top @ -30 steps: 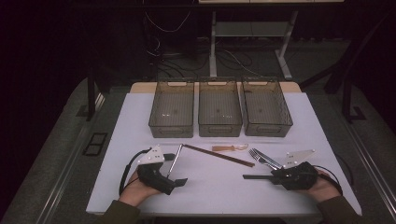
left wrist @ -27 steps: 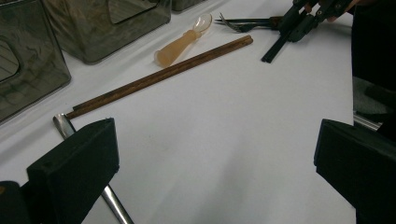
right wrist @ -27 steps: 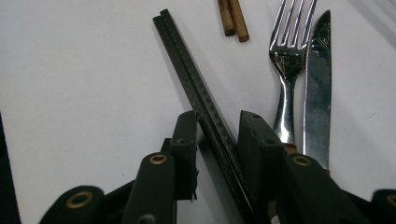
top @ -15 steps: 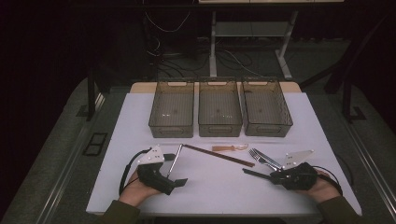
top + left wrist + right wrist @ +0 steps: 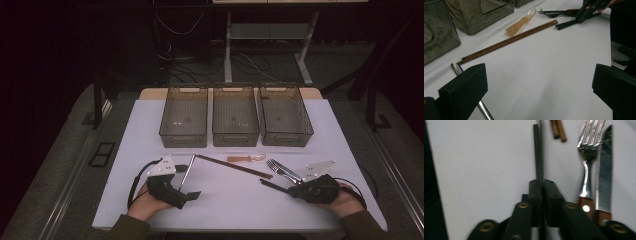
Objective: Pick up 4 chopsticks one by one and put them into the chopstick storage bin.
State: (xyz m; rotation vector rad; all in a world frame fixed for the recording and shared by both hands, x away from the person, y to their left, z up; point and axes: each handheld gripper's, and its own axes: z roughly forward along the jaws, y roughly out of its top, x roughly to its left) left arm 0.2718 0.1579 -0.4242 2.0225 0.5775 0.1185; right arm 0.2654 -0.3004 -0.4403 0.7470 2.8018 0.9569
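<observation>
Right tongs [image 5: 292, 188]: closed on a pair of black chopsticks [image 5: 272, 184]. The right gripper view has the two jaws pressed together, with the dark sticks [image 5: 538, 152] running straight out from between them.

Change over the last second: small. The free end of the black chopsticks has swung a little towards the bins [image 5: 235, 117], so the pair now sits at a slant across the surface [image 5: 230, 210] instead of lying level. The hand itself has hardly shifted. Whether the sticks are clear of the surface, I cannot tell.

Reading: the grip looks made and the pick-up is starting. The carry to a bin is not yet begun.

Left tongs [image 5: 537, 85]: jaws wide apart, nothing between them, parked low at the near left exactly as a second ago. A metal rod [image 5: 456, 67] lies just beside the left jaw, untouched.

Not yet handled:
- Fork [image 5: 587, 150] and knife [image 5: 605, 170], side by side just beside the right tongs.
- Brown wooden chopsticks [image 5: 232, 166], diagonal mid-surface.
- Amber plastic spoon [image 5: 520, 23], near the bins.
- The three bins, standing in a row at the far side. Nothing can be made out inside them.
</observation>
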